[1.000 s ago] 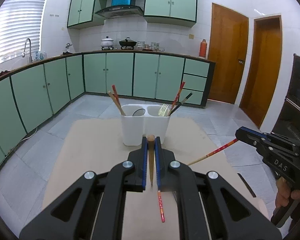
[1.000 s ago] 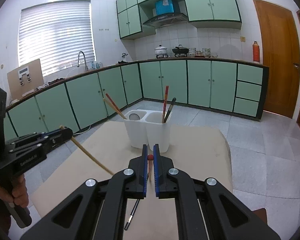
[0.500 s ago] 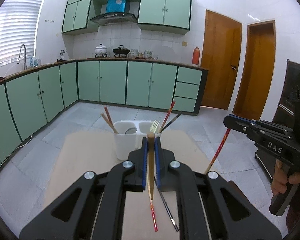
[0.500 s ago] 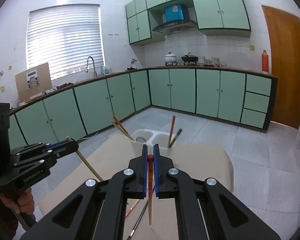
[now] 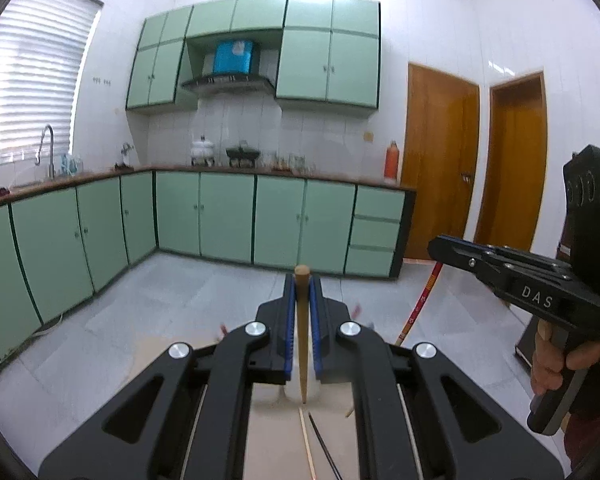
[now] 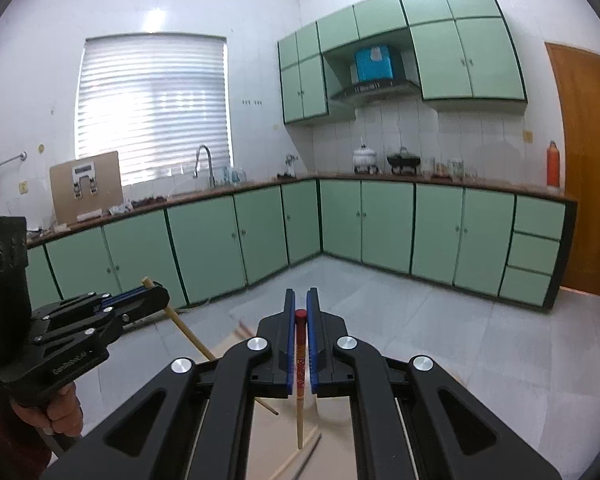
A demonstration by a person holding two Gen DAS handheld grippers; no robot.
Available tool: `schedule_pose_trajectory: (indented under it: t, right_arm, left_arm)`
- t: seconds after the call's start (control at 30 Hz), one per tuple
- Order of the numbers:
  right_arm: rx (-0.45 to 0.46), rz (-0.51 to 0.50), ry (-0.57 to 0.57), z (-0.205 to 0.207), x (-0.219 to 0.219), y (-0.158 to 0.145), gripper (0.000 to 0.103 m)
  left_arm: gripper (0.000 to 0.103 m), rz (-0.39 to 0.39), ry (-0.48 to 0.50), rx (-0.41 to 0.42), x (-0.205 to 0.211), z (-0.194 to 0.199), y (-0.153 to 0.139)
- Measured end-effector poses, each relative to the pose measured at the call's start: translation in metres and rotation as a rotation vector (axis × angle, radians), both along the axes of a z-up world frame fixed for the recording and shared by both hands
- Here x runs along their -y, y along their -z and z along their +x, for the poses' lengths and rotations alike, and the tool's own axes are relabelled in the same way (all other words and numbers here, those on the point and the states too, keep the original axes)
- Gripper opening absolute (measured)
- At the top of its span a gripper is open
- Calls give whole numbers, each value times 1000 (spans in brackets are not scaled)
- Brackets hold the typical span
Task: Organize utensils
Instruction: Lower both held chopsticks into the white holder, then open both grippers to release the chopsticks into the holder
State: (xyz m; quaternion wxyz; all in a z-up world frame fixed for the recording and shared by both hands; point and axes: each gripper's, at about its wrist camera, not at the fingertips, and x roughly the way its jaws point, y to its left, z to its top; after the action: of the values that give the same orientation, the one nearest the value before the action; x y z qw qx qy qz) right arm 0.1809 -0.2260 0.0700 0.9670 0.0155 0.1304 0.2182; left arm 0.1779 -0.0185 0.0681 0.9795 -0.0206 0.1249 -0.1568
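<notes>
The left gripper (image 5: 302, 300) pinched a plain wooden chopstick (image 5: 301, 344) and the right gripper (image 6: 300, 320) pinched a red-topped chopstick (image 6: 300, 364), both tips hanging above the beige table (image 5: 276, 440). Beyond the table stood the green cabinets (image 5: 228, 216).

Open floor (image 5: 204, 300) fills the middle of the frame ahead. Green cabinets (image 5: 228, 220) block the far side and left. Loose chopsticks (image 5: 314, 446) lie on the desk (image 5: 268, 432) at lower centre.

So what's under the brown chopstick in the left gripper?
Below the brown chopstick lies the table, with two loose sticks on it. The left gripper covers most of the white holder behind.
</notes>
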Motion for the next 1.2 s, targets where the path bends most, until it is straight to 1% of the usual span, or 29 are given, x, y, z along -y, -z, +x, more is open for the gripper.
schedule_pose_trajectory:
  t: [0.1,0.2,0.27,0.33,0.47,0.57,0.7,0.8,0.93,1.0,1.03,1.1,1.13,1.2]
  right_arm:
    - [34,14,1,18,-1,-19,5]
    - [55,22,9,38,-4,-33,5]
    - [64,19,22,52,-5,-36,5]
    - [62,12,39,67,-7,-35,5]
    - [49,-5,68,97,-10,-16,5]
    - [6,-17,85,118,-12,6,5]
    - [-65,-15,93,136,-12,39,5]
    - [-100,-20,84,143,-12,55,5]
    - [-134,-42,70,146,-18,67,6]
    - [-136,-48,69,143,-20,72,8]
    - [-137,-49,68,141,-20,73,10]
    - [-134,-49,76,138,-18,74,18]
    - [-130,-46,83,134,-17,74,19]
    - [-118,-36,97,127,-12,71,29]
  left_arm:
    - [6,-9,-15,33,0,18,-15]
    - [6,-1,-35,63,2,35,-27]
    - [6,2,-40,70,2,50,-31]
    - [6,16,-56,65,5,67,-28]
    - [6,27,-75,46,6,96,-11]
    - [6,27,-95,28,4,116,5]
    - [6,19,-95,-20,1,135,31]
    - [6,38,-95,-62,-1,144,47]
    - [7,57,-90,-133,-5,152,66]
    - [8,59,-90,-149,-9,154,70]
    - [11,60,-89,-156,-10,153,71]
    - [20,58,-93,-154,-14,151,70]
    - [25,57,-93,-151,-15,150,69]
    - [30,53,-93,-132,-18,141,65]
